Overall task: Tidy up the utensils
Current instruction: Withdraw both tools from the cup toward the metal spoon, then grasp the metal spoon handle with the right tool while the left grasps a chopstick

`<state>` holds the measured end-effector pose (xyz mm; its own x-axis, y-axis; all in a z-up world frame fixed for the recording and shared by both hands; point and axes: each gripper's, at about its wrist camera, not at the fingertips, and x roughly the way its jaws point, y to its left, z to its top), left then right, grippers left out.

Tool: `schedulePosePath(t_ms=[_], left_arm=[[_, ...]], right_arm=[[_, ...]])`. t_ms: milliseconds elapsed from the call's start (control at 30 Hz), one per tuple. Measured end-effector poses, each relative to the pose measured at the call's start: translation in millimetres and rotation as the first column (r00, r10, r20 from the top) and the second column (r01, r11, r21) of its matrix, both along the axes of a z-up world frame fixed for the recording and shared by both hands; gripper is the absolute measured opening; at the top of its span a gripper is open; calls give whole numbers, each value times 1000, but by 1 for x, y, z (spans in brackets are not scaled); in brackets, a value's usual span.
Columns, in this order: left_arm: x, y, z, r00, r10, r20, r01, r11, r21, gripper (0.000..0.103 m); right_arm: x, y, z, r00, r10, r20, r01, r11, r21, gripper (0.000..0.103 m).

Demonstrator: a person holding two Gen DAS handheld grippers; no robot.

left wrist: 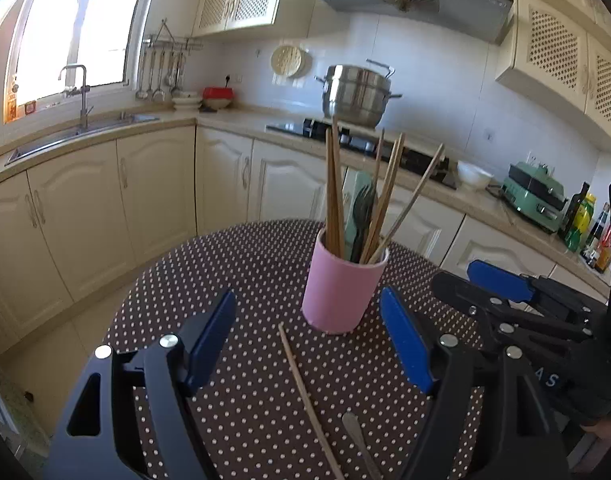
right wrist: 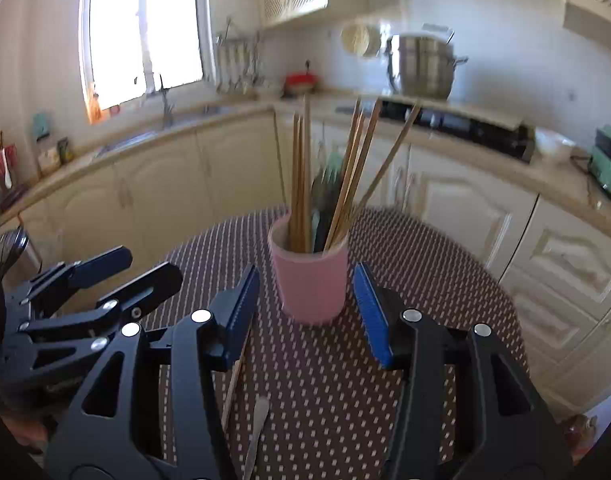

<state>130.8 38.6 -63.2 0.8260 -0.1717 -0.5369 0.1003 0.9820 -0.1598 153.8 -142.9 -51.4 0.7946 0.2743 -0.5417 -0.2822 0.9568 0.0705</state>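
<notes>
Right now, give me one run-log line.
left gripper: open, empty | right gripper: open, empty | pink cup: upright, holds chopsticks | loose chopstick, metal utensil: on table

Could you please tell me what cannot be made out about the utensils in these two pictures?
- Loose chopstick: its near end is cut off by the bottom edge in the left wrist view.
- Metal utensil: only the handle shows; the head lies beyond the bottom edge in both views.
- Dark utensils in the pink cup: the chopsticks hide them, and the right wrist view is blurred.
</notes>
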Motion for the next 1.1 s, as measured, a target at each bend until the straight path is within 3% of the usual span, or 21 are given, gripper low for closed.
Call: schedulePosePath(t_ms=[267,600,833,967,1100], left_arm=[[-3,18,-38,984,51,-171,-50,999,11,73],[-9,25,-60,967,75,-243,-66,997,46,73],[-14,24,-60,967,76,-243,-65,996,54,73],[-16,21,-57,969,69,-237,-56,997,58,73],[-18,20,-57,969,59,-240,-46,997,61,73]], right_arm=[[-3,10,-55,961,76,-264,-92,995,-48,50],[-22,26,-104,879,138,-457,-197,977,-83,50],[-38,40,-127,837,157,-524,-254,960,-118,49],[-51,53,-133,832,155,-533,-281,945,-164,49],[-62,66,-137,831,145,-537,-303,927,-220,38]])
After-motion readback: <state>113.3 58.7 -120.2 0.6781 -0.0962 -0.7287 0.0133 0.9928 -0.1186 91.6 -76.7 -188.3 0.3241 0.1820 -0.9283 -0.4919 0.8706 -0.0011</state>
